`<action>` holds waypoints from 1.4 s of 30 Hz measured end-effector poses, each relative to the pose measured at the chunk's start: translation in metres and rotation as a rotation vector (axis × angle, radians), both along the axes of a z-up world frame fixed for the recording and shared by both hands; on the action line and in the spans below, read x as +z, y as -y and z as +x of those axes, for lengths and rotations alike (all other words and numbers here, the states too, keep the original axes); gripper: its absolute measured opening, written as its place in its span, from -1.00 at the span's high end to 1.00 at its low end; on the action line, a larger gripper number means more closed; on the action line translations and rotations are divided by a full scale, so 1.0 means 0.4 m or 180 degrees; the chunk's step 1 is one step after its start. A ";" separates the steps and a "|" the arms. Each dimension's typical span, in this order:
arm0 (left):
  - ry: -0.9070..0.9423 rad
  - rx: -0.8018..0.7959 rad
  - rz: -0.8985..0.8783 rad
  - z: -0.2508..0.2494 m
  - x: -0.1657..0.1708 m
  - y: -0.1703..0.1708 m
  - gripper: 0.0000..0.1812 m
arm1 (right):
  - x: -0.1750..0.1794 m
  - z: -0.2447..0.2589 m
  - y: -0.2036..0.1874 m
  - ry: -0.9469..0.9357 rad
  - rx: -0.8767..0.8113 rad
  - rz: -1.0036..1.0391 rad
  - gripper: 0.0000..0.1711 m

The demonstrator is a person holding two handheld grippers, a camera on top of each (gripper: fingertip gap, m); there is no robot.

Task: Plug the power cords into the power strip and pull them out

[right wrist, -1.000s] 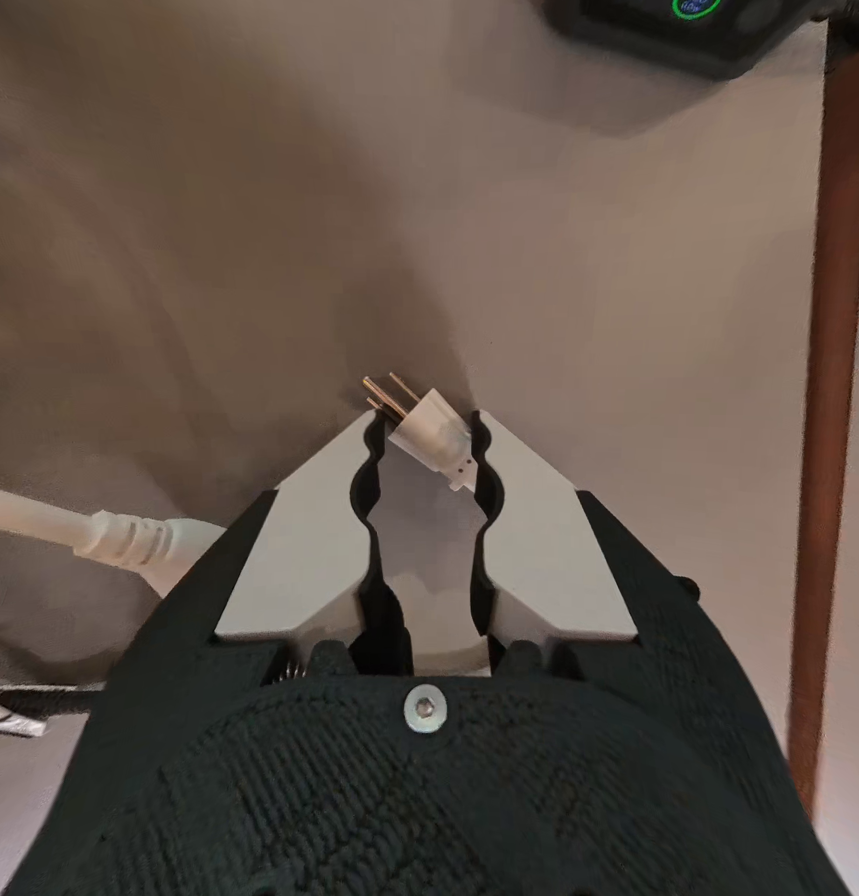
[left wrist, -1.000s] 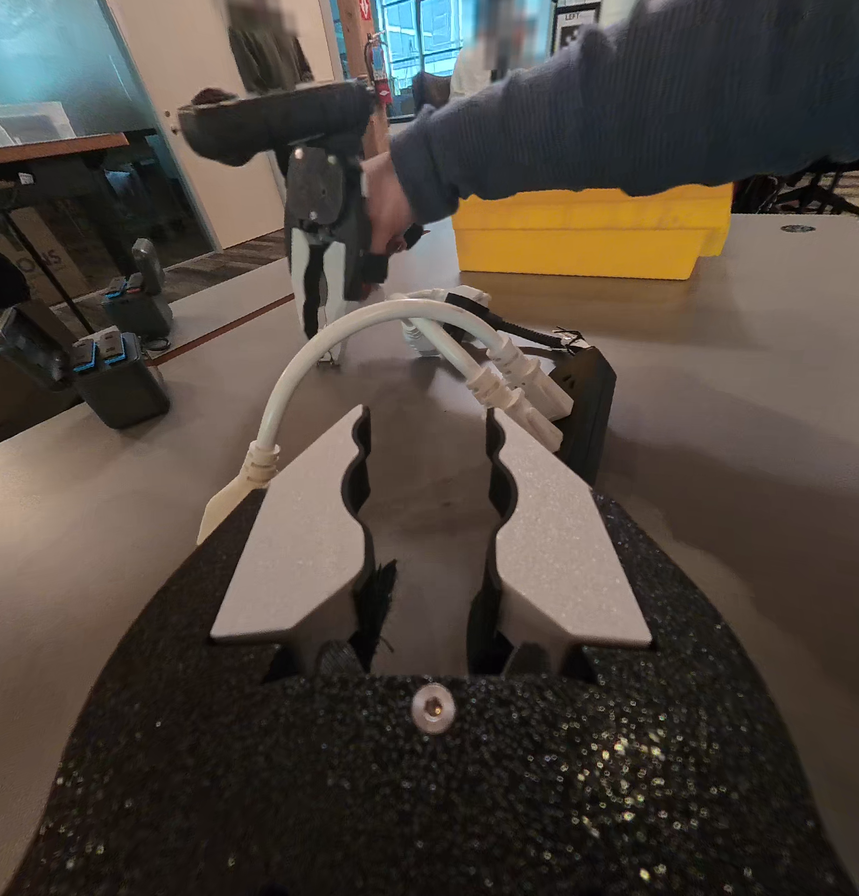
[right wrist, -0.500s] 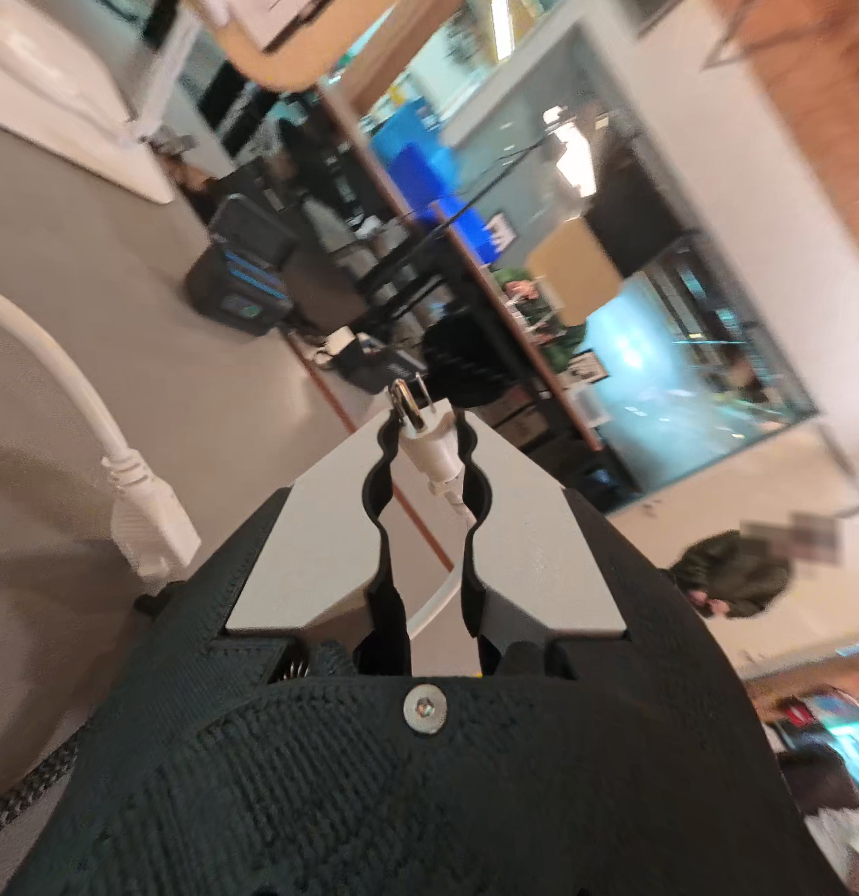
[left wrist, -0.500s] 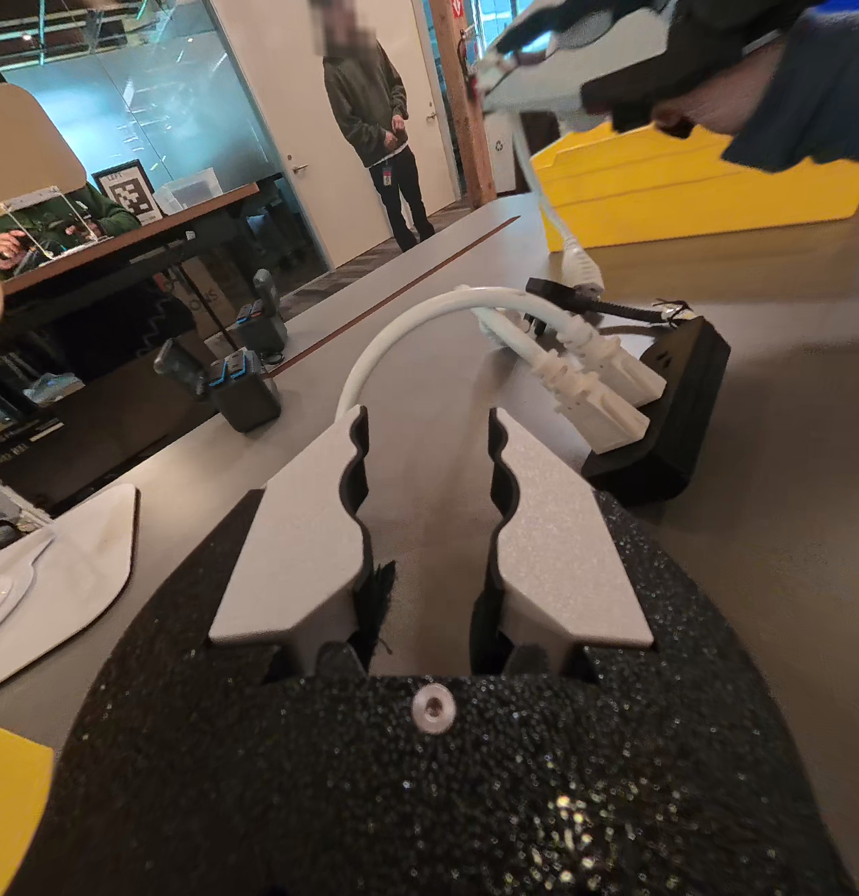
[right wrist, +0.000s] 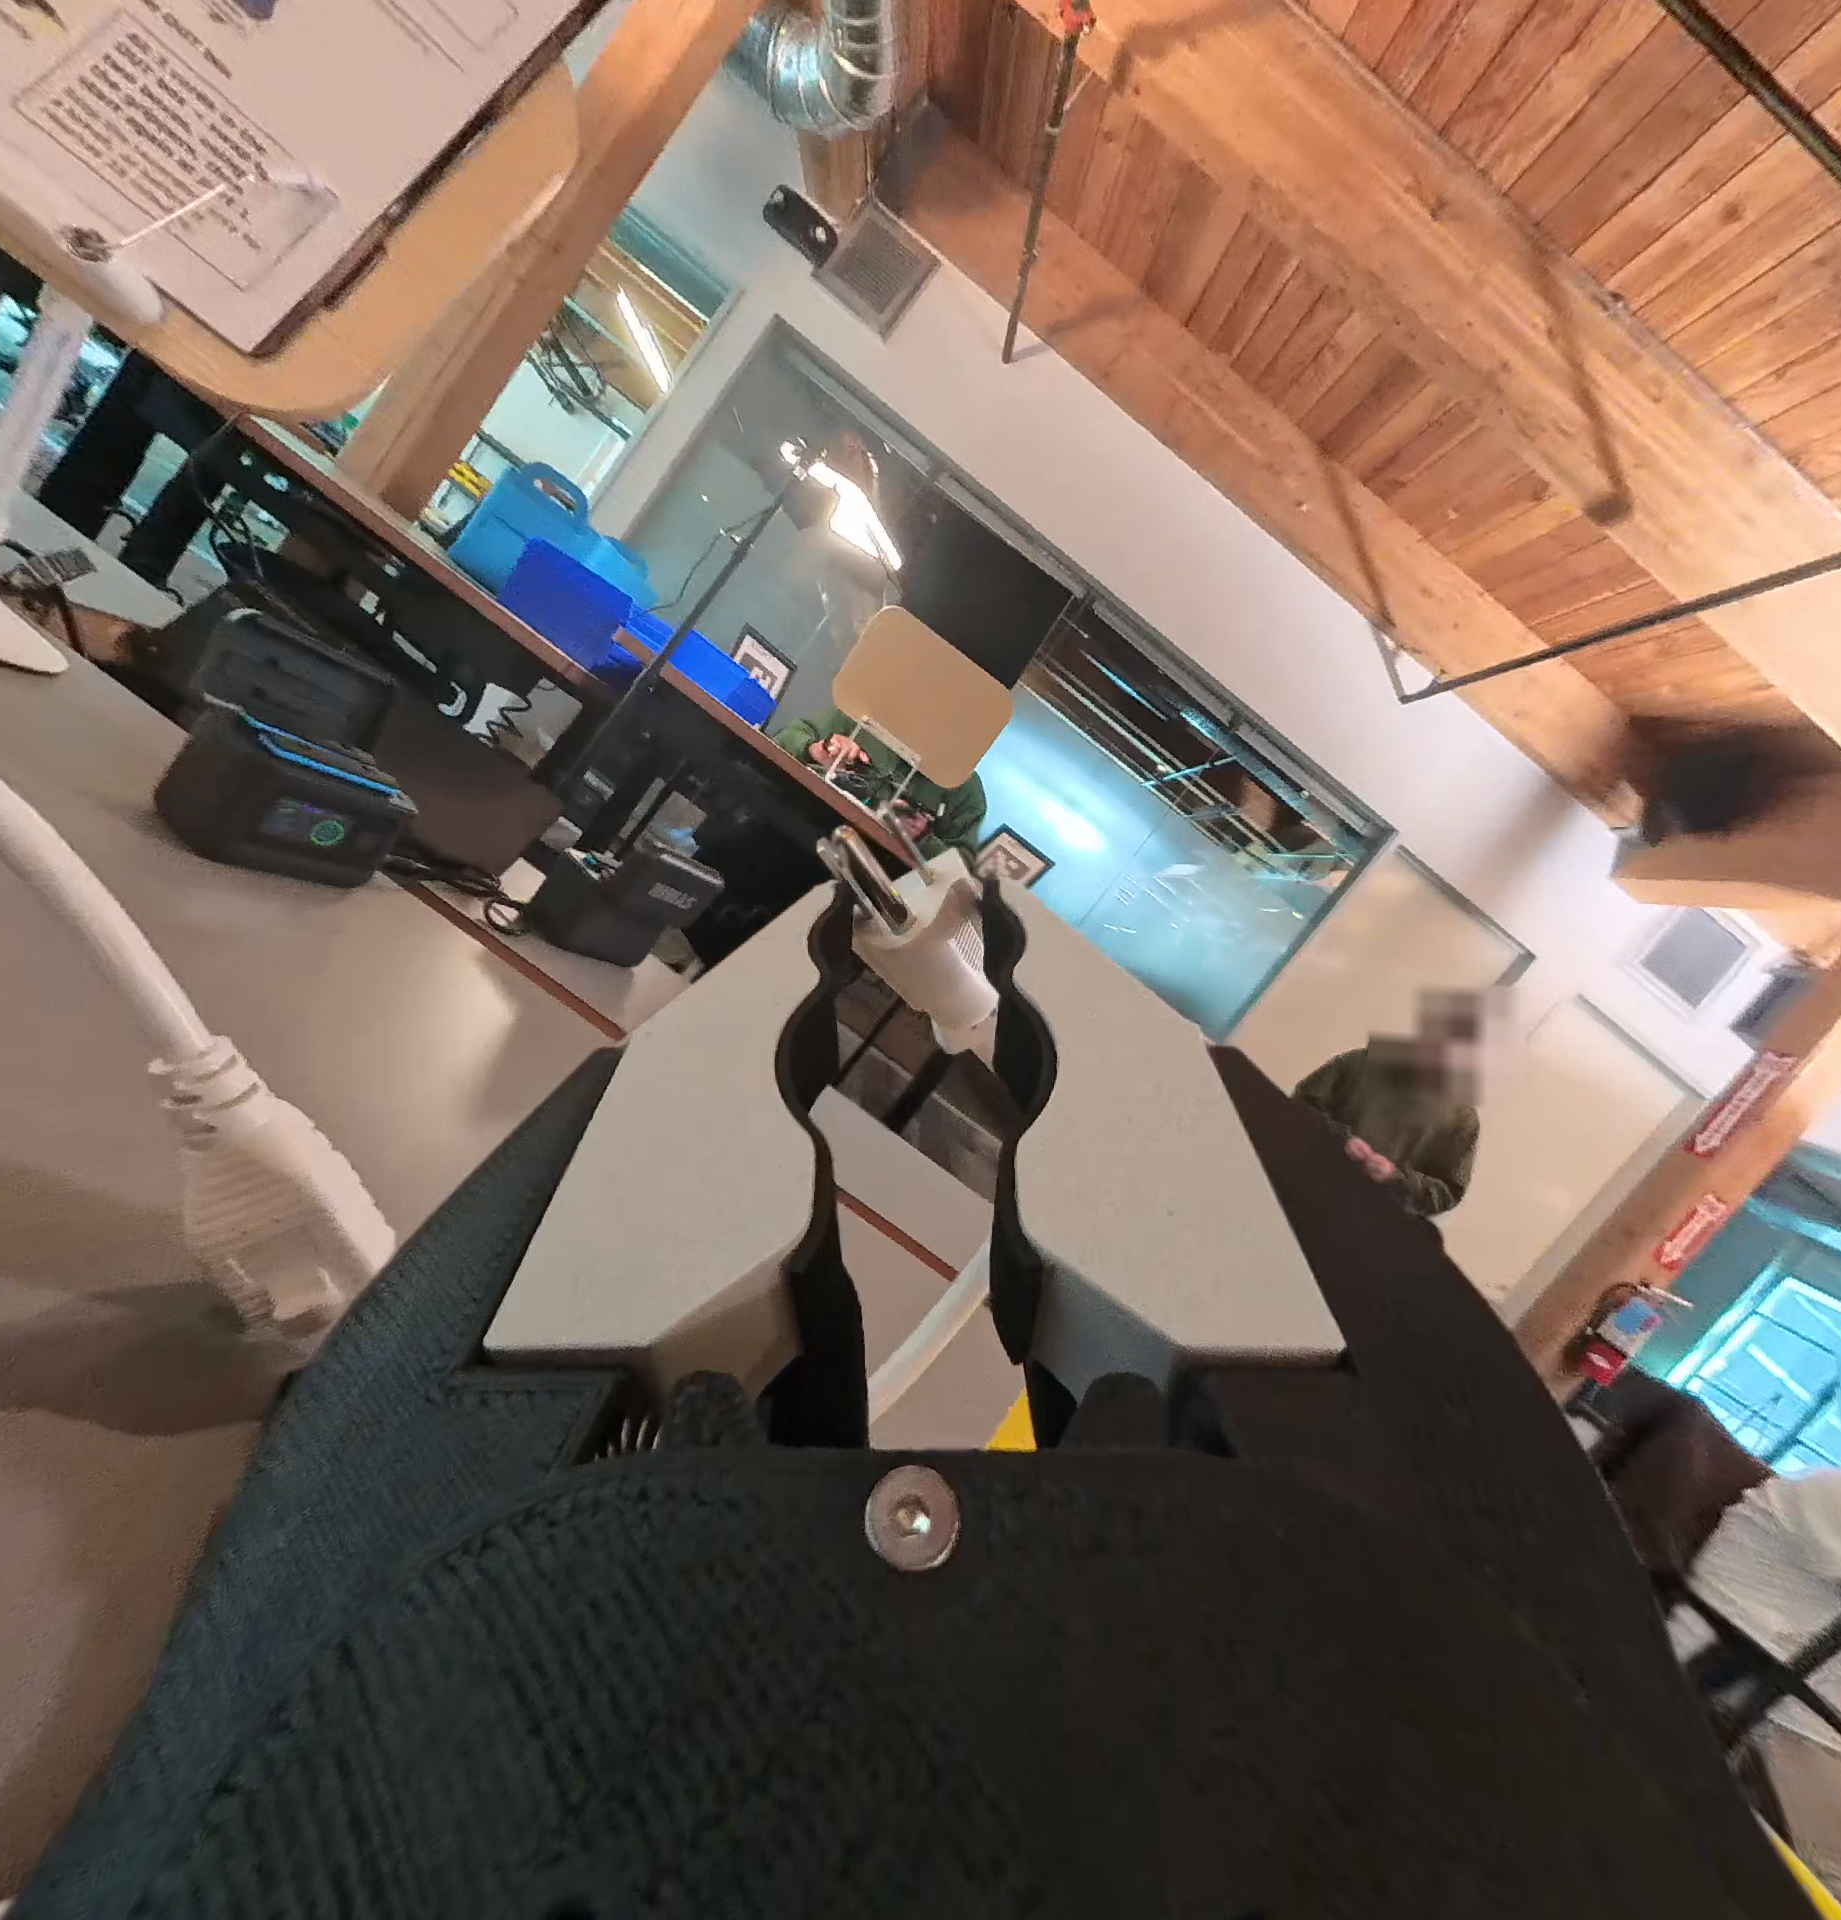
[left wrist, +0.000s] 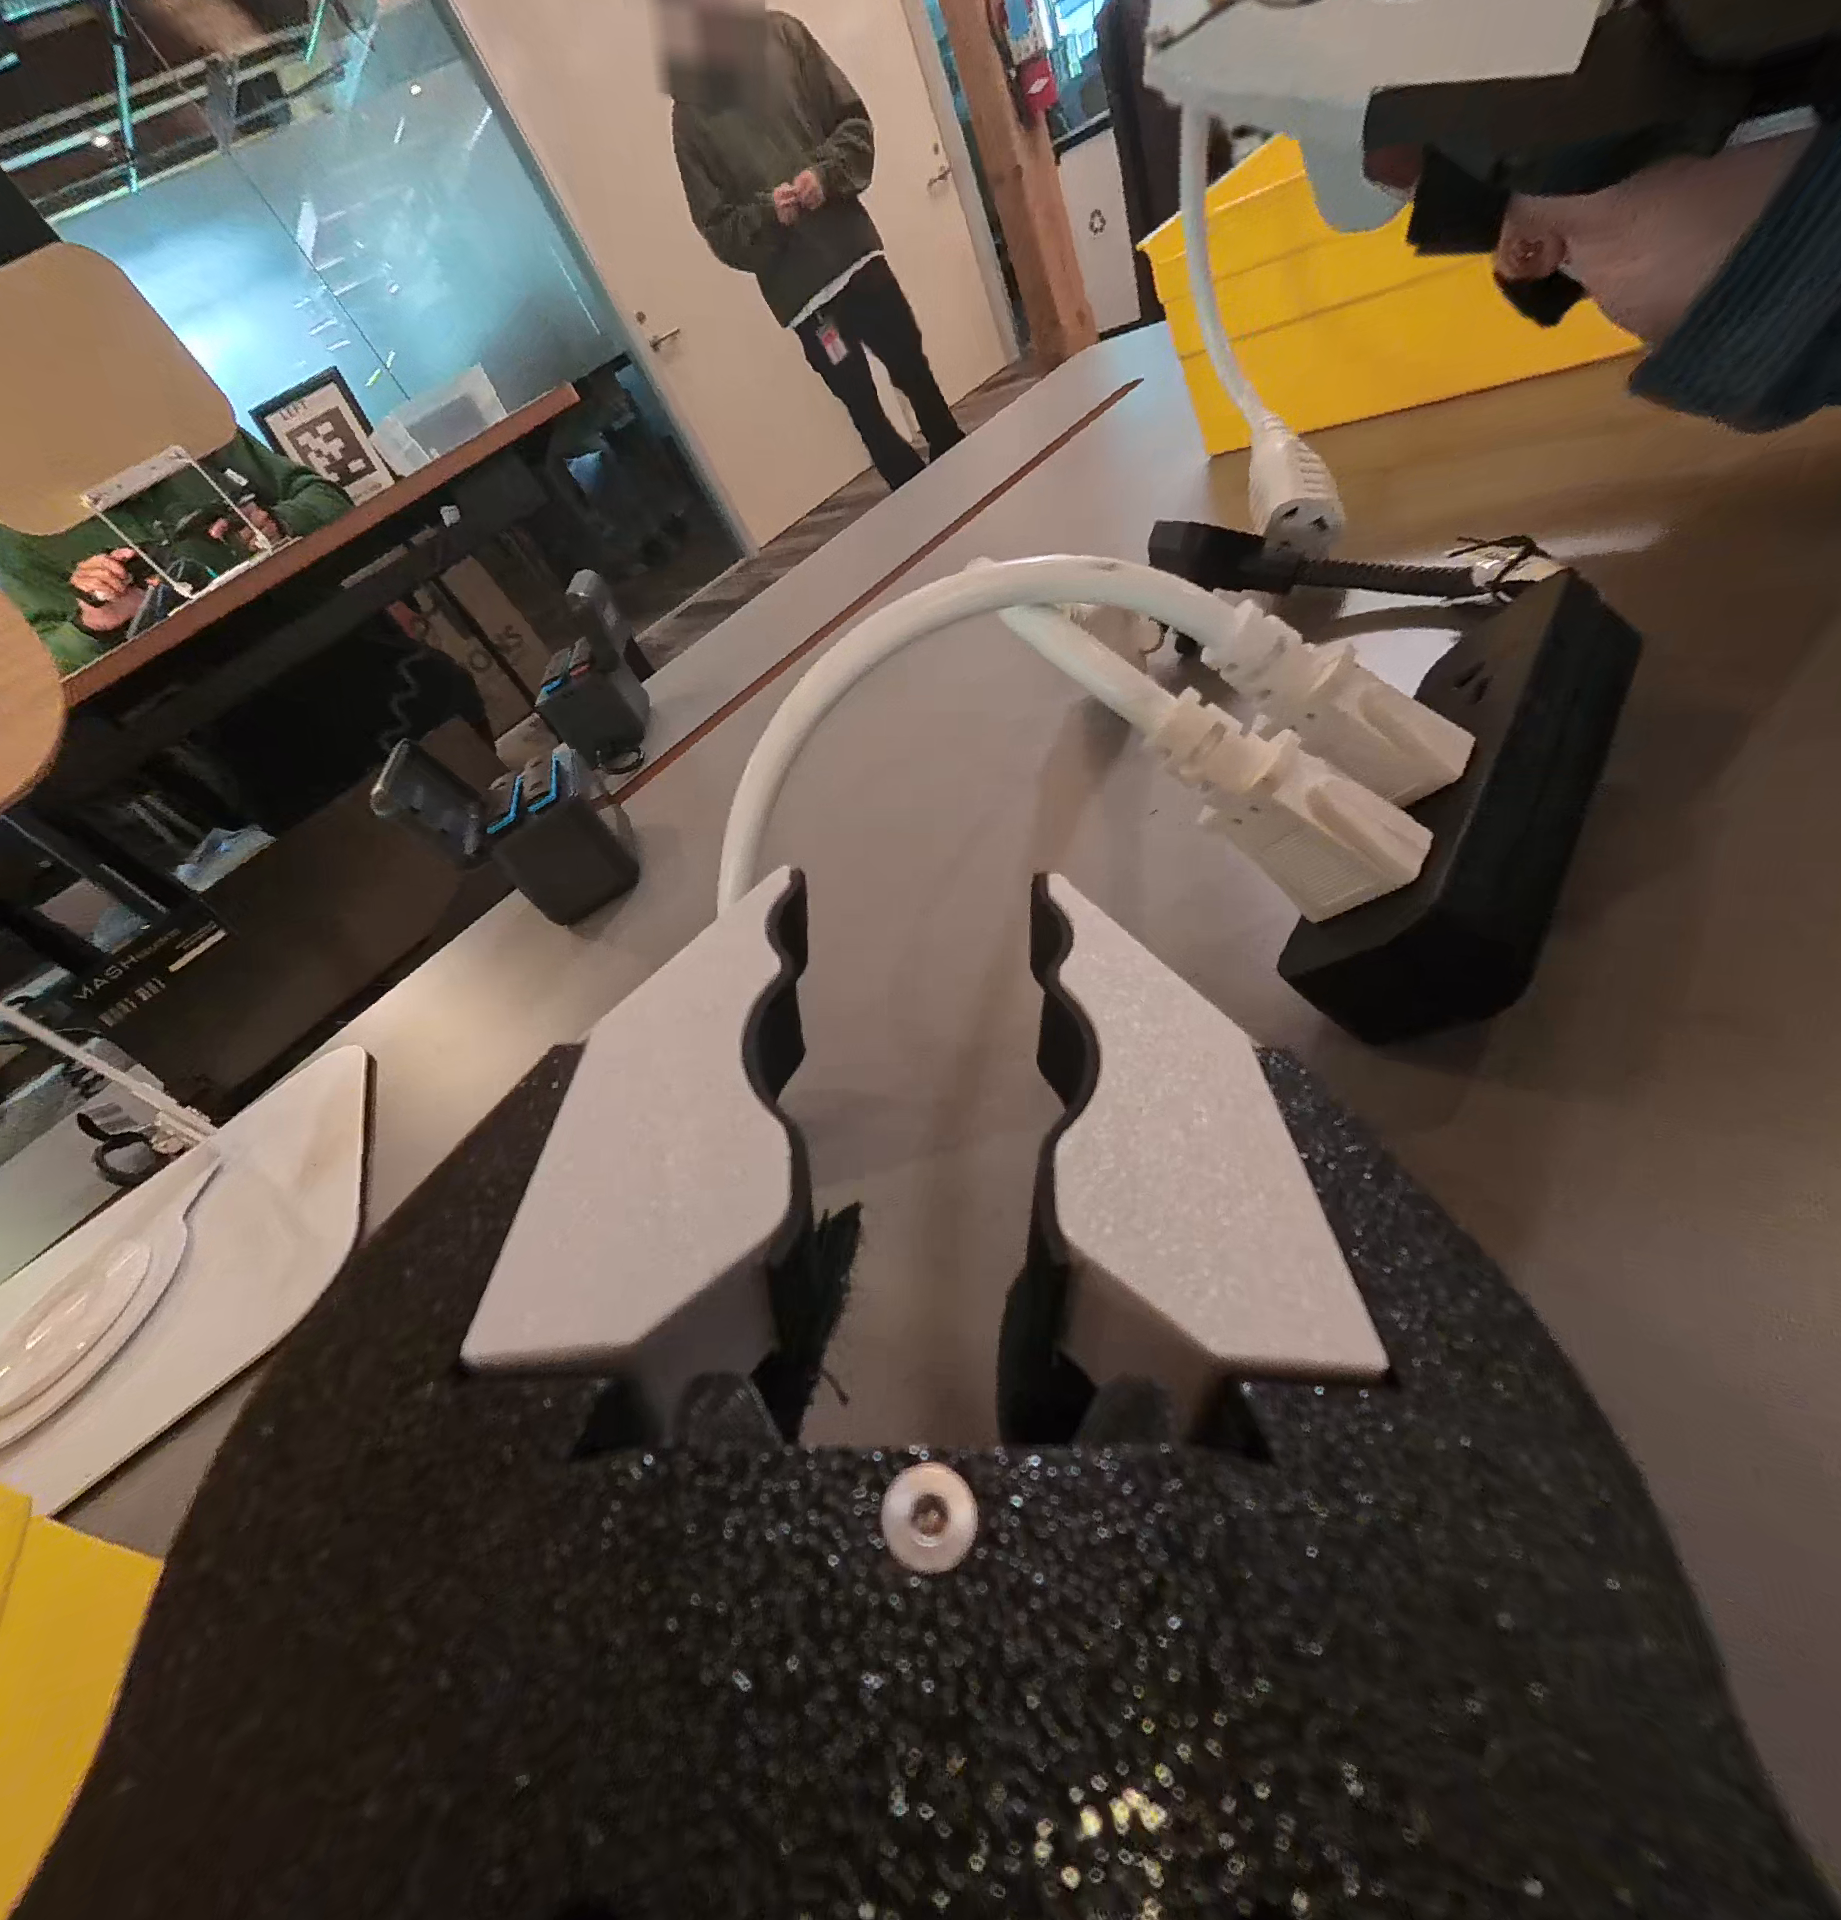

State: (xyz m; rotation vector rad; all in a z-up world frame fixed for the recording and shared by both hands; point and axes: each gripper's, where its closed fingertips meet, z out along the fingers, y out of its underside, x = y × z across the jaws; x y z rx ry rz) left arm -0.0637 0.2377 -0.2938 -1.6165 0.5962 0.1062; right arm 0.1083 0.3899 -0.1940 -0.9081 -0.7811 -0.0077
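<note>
Two plugs [left wrist: 1321,769] sat in strip [left wrist: 1498,831] on table [left wrist: 1622,1143]; sockets under them hidden. Third cord [left wrist: 1217,312] hung from right gripper [right wrist: 911,925], socket end [left wrist: 1295,509] dangling just above strip; its top cut off by frame. Right gripper clamped on plug [right wrist: 926,951], prongs up. Left gripper [left wrist: 916,914] gaped wide, empty, low over table. A second ago right gripper pointed down at table with same plug; since lifted and tilted toward ceiling. Left view swung left; strip now sat right of jaws.
</note>
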 end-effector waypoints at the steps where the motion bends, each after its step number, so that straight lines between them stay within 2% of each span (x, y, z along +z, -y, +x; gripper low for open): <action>1: -0.0016 0.0013 0.0009 0.000 0.000 0.000 0.54 | -0.006 -0.006 0.000 0.0044 0.0005 -0.0003 0.72; 4: 0.0024 0.0112 0.0076 -0.011 0.011 -0.001 0.49 | -0.011 -0.016 0.008 0.0202 0.0020 0.0129 0.72; 7: 0.0119 0.0520 0.0303 -0.059 0.046 -0.009 0.23 | -0.013 -0.009 0.010 0.0187 0.0062 0.0125 0.72; 10: 0.0094 0.0689 0.0501 -0.072 0.073 -0.004 0.15 | 0.000 0.000 0.010 0.0053 0.0097 0.0076 0.72; 13: 0.0205 0.0584 0.0799 -0.030 0.135 0.003 0.19 | 0.003 -0.007 0.023 0.0015 0.0189 0.0073 0.72; 17: 0.0283 0.0105 0.1095 0.130 0.277 -0.001 0.25 | 0.013 -0.022 0.051 0.0054 0.0311 0.0172 0.73; 20: 0.0668 -0.0431 0.0676 0.277 0.325 -0.044 0.07 | 0.020 -0.025 0.065 0.0110 0.0317 0.0312 0.73; 23: 0.0859 -0.0653 0.0188 0.358 0.317 -0.114 0.20 | 0.018 -0.032 0.080 0.0234 0.0316 0.0490 0.73; 27: 0.0934 -0.0657 -0.0488 0.388 0.257 -0.213 0.28 | 0.000 -0.053 0.104 0.0432 0.0396 0.0688 0.72; 30: 0.0984 -0.0721 -0.0778 0.389 0.231 -0.255 0.32 | -0.003 -0.063 0.115 0.0484 0.0513 0.0730 0.72; 35: 0.1177 -0.1254 -0.1126 0.417 0.224 -0.269 0.38 | 0.000 -0.065 0.123 0.0510 0.0581 0.0778 0.72; 38: 0.1182 -0.1297 -0.1289 0.417 0.209 -0.286 0.35 | -0.001 -0.065 0.122 0.0517 0.0586 0.0784 0.72; 42: 0.1116 -0.1344 -0.1289 0.425 0.205 -0.299 0.50 | 0.001 -0.061 0.119 0.0519 0.0565 0.0779 0.72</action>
